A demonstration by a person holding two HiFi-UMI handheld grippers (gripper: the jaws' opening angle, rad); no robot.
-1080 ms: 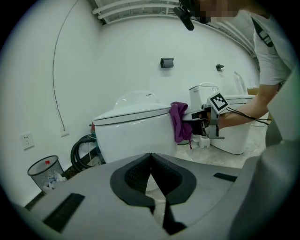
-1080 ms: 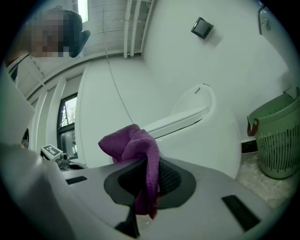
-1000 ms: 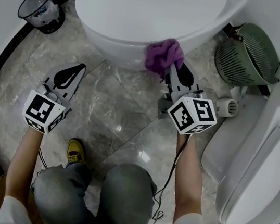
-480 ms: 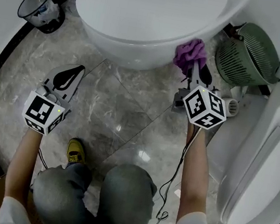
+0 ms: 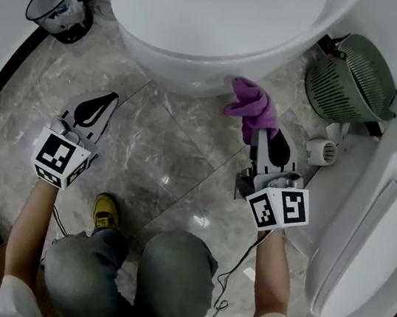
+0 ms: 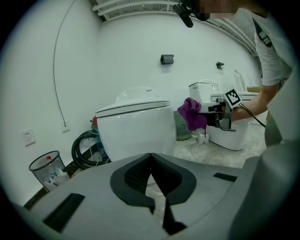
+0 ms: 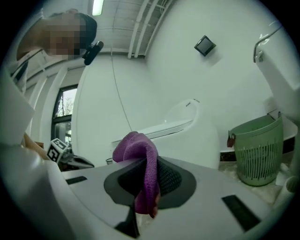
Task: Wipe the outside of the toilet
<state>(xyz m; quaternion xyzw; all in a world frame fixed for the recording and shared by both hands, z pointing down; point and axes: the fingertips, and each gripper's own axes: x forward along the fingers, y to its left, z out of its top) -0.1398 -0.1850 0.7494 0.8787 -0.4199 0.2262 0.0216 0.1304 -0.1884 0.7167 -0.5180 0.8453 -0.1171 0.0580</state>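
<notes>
The right gripper [image 5: 261,138] has its jaws clamped on the cloth [image 5: 250,104], with the bunched end forward, just beside the front right of the toilet [image 5: 205,21], probably so that only cloth meets the bowl. The left gripper [image 5: 99,105], jaws together and empty, hangs left of the toilet. The toilet's rounded front points to the person, and its long axis runs away from them.

- Toilet [image 5: 205,21]: rear cut off by the head view's top edge; foot hidden under the bowl.
- Cloth [image 5: 251,106]: tail hidden inside the right tongs [image 7: 149,161]; contact with the bowl cannot be told.
- Second toilet [image 5: 372,241]: cut off at the right edge.
- Bin [image 5: 56,8]: contents too small to tell.
</notes>
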